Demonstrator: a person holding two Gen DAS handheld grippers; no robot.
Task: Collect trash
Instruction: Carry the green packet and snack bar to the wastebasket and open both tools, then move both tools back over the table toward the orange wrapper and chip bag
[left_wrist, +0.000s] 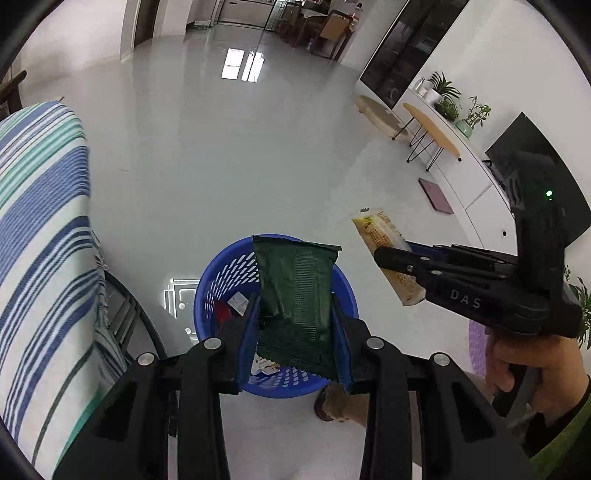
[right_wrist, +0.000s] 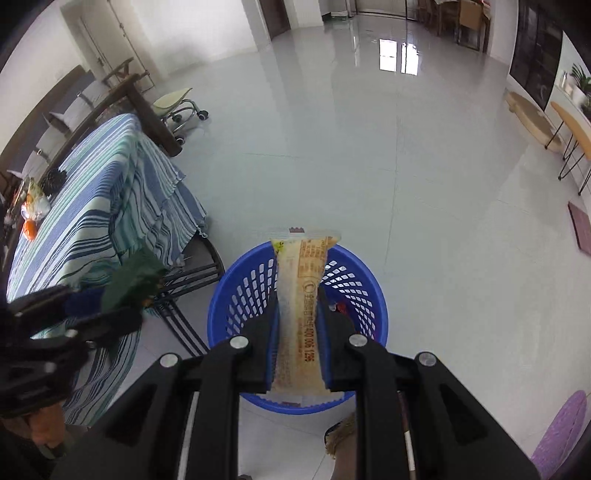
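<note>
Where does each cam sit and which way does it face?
Left wrist: on the left hand-held gripper, aimed down at the blue basket; it clamps a green wrapper; right hand shows.
Right wrist: on the right hand-held gripper, also above the basket, clamping a yellow wrapper.
Shared: basket, both wrappers, striped tablecloth.

My grippers are matte black with blue finger pads (left_wrist: 248, 332), silver screws, "DAS" lettering, green LED, plus an olive-green sleeve (left_wrist: 569, 428).

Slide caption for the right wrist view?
Right gripper holds a yellow wrapper above the blue basket.
</note>
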